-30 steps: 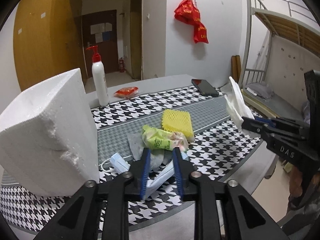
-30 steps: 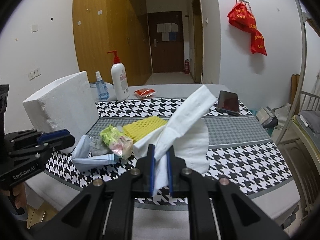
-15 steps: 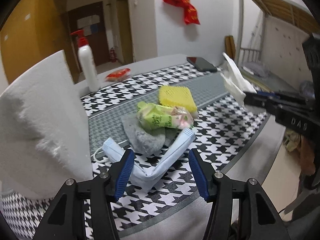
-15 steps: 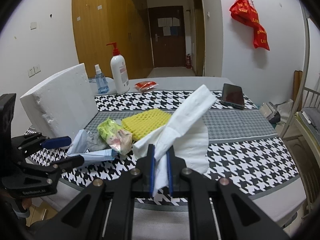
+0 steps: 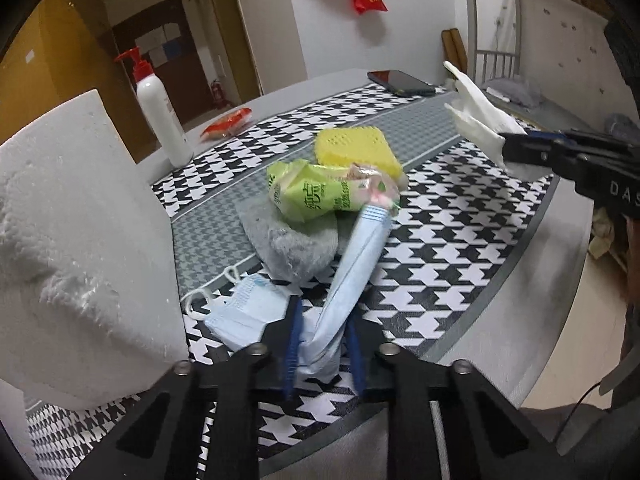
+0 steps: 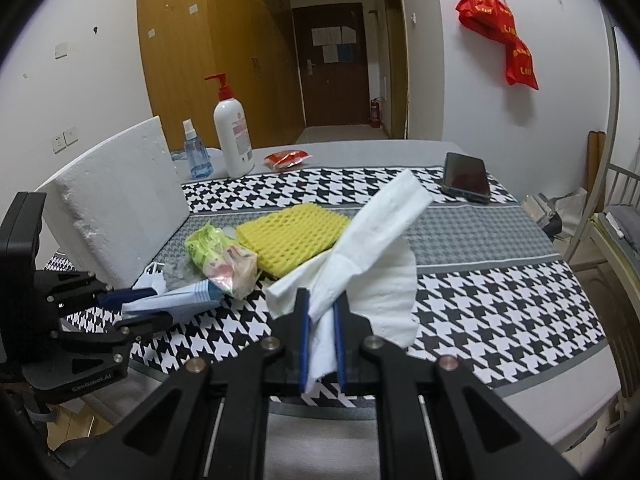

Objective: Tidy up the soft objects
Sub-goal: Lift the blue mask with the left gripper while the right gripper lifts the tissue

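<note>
Houndstooth cloth is covering the bench (image 6: 500, 292), with a grey strip running across its middle and a plain grey margin along the near edge.

Both hand-held grippers are reaching in over that near edge and tilting downward, the left more steeply. The left hand-held gripper (image 5: 322, 344) is sitting low, just above the cloth, right beside the foam block (image 5: 72, 216), which is walling off its left side. The right hand-held gripper (image 6: 322, 320) is hovering higher, near the bench's front edge, well apart from the left one.

Open cloth is lying to the right of the pile, stretching toward the phone (image 6: 466, 176) at the far corner. The left side is crowded: the foam block, a pump bottle (image 6: 233, 136) and a spray bottle (image 6: 196, 156) are standing there, with a red packet (image 6: 287, 158) behind them.

The left hand-held gripper's jaws are closing on a folded blue mask (image 5: 352, 276), whose crease is lying between the blue pads while its far end is leaning on a green packet (image 5: 316, 192). The mask's other flap and ear loops are resting on the cloth to the left. The green packet is lying on a grey cloth (image 5: 292, 240), just in front of a yellow sponge (image 5: 356, 150).

The right hand-held gripper is pressed together, pinching a white tissue (image 6: 372, 248), which is sticking up and fanning out above the pads.
</note>
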A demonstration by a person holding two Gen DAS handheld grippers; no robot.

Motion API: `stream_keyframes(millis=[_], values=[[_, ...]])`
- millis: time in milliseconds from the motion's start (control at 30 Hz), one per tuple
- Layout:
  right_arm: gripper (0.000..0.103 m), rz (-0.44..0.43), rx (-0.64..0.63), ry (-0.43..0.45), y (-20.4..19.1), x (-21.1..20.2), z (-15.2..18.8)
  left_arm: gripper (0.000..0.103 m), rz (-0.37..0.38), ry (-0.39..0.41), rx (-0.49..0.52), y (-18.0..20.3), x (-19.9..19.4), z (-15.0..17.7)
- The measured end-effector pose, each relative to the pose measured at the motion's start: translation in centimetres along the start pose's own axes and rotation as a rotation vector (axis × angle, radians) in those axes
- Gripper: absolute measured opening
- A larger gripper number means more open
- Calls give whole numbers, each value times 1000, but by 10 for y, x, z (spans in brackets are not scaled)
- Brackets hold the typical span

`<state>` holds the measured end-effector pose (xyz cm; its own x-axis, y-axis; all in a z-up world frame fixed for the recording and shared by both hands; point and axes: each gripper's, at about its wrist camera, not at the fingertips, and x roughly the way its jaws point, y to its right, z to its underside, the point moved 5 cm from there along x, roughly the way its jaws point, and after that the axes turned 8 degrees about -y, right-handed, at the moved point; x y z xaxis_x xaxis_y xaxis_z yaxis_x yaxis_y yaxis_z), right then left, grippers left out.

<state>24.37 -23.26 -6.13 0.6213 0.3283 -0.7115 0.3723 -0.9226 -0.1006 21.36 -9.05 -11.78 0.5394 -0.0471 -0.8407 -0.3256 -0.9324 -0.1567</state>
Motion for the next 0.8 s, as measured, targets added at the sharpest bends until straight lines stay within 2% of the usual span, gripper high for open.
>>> stream_keyframes(millis=[200,700,800], values=[[14,-8,8,3,2,-1,2,12,31,21,-2,6,-9,0],[14,-7,12,57,5,-19,-5,9,103,156,-45,7,-57,-22],[14,-7,11,68,5,-23,-7,8,142,172,-69,3,-62,-28]])
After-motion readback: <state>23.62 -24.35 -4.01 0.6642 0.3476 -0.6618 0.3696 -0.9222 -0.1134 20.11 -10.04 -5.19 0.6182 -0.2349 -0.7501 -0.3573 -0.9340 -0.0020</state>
